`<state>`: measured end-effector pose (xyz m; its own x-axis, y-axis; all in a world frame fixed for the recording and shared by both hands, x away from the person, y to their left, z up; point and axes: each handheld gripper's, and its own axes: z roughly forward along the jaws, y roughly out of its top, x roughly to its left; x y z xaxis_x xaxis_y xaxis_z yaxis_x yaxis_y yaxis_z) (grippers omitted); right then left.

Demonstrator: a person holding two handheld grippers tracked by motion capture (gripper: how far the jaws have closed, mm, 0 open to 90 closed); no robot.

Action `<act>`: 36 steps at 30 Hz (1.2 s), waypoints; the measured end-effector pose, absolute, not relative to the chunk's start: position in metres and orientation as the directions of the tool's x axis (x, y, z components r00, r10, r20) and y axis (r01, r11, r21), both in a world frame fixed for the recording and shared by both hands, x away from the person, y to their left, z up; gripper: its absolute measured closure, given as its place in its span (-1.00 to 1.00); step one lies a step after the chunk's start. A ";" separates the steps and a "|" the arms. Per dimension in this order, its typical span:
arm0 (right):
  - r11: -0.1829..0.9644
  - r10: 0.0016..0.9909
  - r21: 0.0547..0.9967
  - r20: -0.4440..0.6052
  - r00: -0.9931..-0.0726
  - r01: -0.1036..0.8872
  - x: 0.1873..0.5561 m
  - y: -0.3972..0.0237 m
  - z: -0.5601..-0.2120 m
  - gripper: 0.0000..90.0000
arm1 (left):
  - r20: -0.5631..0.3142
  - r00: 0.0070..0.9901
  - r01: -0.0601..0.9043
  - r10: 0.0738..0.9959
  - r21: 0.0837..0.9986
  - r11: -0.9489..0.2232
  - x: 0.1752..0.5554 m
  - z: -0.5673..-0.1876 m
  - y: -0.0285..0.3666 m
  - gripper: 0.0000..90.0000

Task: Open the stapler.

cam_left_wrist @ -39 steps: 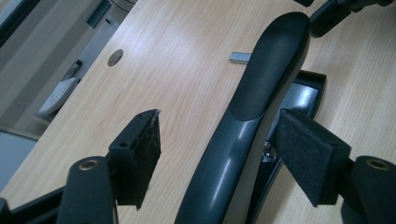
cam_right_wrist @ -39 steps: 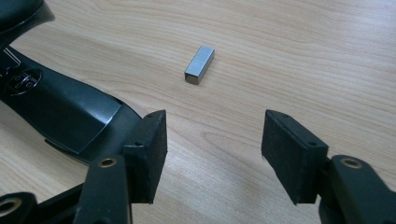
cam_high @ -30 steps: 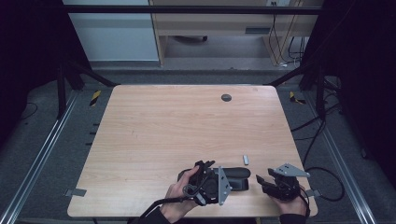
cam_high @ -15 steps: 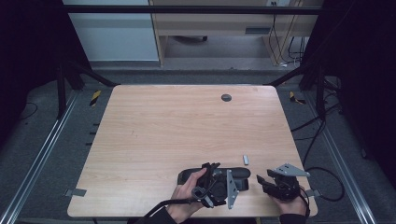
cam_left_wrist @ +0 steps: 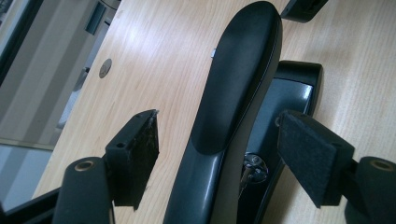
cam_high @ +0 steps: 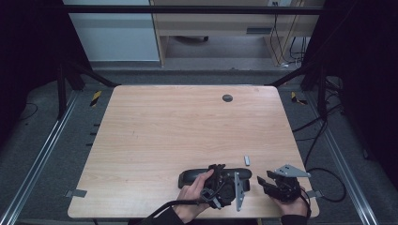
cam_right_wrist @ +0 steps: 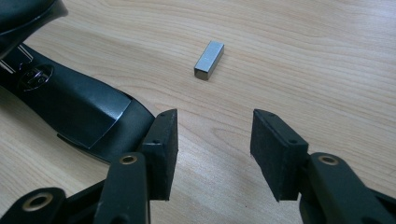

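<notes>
We should center our spread left fingers [cam_left_wrist: 135,154] around the black stapler [cam_left_wrist: 238,84] before squeezing, while our right fingers [cam_right_wrist: 166,144], just narrowing with nothing between them, line up on the small metal block [cam_right_wrist: 209,59] at upper center

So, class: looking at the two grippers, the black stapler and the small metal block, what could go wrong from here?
1. The left gripper straddles the black plastic stapler's raised arm without pressing; closing on that smooth curve might slip.
2. The right gripper, jaws closing on nothing, sits beside the stapler base and could nudge it.
3. The small grey metal block lies loose nearby.

The small metal block [cam_high: 247,160] lies just behind the stapler [cam_high: 197,176].
</notes>
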<state>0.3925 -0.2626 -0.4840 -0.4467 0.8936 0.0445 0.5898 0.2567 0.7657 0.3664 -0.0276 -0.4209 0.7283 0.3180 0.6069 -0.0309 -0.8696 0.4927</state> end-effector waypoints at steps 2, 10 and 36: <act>0.258 0.893 0.765 0.044 -0.448 0.590 0.392 -0.263 -0.484 0.17 | 0.611 0.726 -0.032 0.316 0.489 -0.872 0.367 -0.423 -0.030 -0.36; 0.258 0.890 0.766 0.049 -0.453 0.589 0.392 -0.262 -0.484 0.23 | 0.650 0.703 -0.042 0.289 0.443 -0.896 0.369 -0.429 -0.037 -0.35; 0.279 0.849 0.762 0.087 -0.521 0.584 0.391 -0.255 -0.485 0.66 | 0.699 0.661 -0.041 0.273 0.398 -0.917 0.377 -0.443 -0.055 -0.04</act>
